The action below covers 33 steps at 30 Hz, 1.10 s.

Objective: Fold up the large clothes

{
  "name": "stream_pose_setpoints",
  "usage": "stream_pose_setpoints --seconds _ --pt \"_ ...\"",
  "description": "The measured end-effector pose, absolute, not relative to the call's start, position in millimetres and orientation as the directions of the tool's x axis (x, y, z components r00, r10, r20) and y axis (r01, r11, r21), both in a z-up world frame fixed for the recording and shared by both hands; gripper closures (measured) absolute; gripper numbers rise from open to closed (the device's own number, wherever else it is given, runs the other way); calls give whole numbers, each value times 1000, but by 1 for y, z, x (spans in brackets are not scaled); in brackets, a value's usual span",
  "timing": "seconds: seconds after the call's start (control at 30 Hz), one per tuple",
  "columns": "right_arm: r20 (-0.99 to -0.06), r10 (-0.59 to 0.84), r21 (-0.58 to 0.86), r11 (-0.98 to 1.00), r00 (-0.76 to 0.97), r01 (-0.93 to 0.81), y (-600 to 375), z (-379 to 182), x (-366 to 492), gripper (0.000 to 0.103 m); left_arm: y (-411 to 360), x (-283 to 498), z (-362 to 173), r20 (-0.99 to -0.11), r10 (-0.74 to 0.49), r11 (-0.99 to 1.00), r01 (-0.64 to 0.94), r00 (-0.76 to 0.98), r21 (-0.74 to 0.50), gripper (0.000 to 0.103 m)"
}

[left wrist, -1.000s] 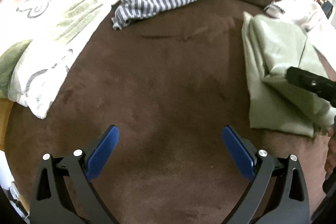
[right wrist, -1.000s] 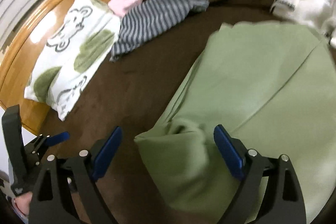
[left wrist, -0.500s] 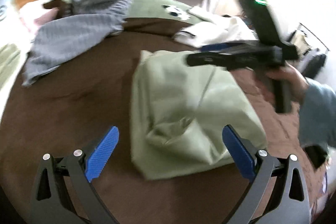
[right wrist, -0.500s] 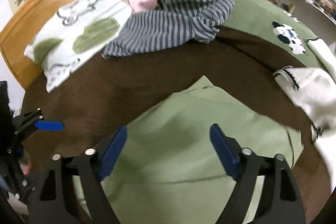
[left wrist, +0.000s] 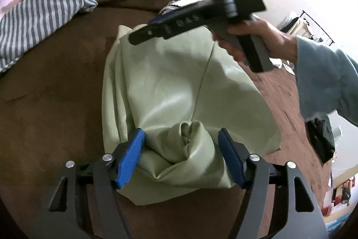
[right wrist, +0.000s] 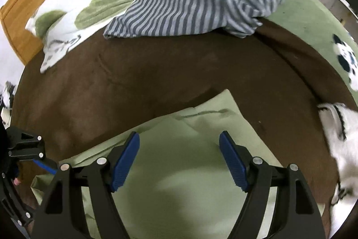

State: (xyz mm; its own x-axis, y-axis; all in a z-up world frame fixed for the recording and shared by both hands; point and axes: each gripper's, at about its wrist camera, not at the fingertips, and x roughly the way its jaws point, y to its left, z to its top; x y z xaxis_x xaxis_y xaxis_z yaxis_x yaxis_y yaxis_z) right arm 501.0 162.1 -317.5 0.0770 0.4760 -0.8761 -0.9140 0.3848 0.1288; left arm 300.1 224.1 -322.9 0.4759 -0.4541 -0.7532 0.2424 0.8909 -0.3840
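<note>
A folded pale green garment [left wrist: 179, 86] is spread on the brown bed cover [left wrist: 56, 86]. Its bunched near corner is bracketed by the left tongs [left wrist: 181, 149], whose jaws are closing without yet pinching it. The right tongs [right wrist: 179, 156] are held released above the garment's far corner.

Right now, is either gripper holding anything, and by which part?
Nothing yet. The left gripper is closing around a bunched corner of the green garment; the right gripper hovers open over it.
</note>
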Motion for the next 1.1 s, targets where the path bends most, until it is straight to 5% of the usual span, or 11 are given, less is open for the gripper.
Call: stream_pose_setpoints --seconds 0.07,0.13,0.33,0.7,1.1 --pt "-896 439 114 366 64 -924 167 -325 501 32 226 298 -325 -746 -470 883 246 472 -401 36" --pt "-922 384 90 363 60 -928 170 -335 500 50 228 297 -328 -743 -486 874 249 460 -417 38" --pt "-914 391 67 405 106 -912 159 -330 502 83 231 296 -330 -752 -497 867 269 432 -418 50" --pt "-839 473 -13 477 269 -879 151 -296 507 96 237 295 -341 -785 -491 869 266 378 -416 57" --pt "-881 409 30 551 239 -834 146 -352 525 102 241 275 -348 -804 -447 893 244 392 -377 58"
